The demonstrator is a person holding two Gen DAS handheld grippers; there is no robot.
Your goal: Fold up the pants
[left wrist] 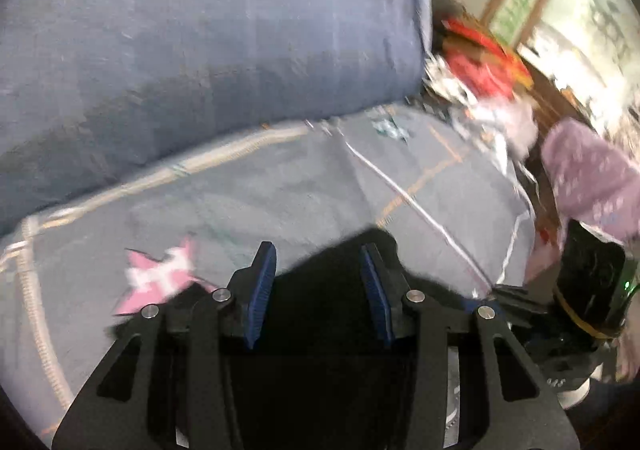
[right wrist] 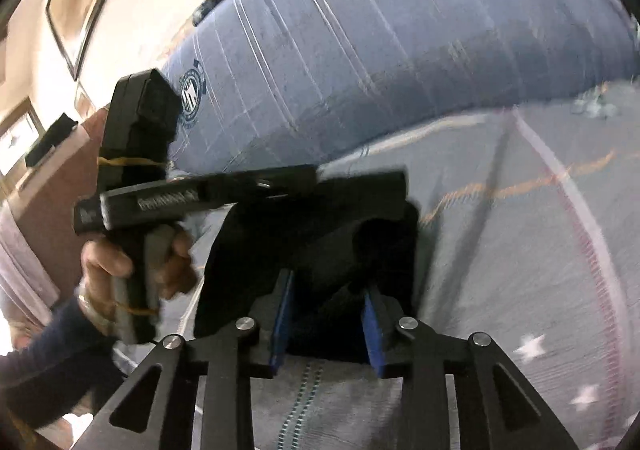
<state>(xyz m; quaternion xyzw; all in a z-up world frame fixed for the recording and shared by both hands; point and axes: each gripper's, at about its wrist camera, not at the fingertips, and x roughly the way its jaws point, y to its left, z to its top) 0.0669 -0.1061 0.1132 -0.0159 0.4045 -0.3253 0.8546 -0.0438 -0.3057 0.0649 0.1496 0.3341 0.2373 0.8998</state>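
While both the left gripper [left wrist: 316, 286] and right gripper [right wrist: 330, 314] grasp the black pants [right wrist: 320, 234], the fold calls for carrying the edge across the bed [right wrist: 500, 250].

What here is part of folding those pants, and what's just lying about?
Part of the job: pants, left gripper, right gripper.
Lying about: blue cushion, red boxes, starry bedspread.
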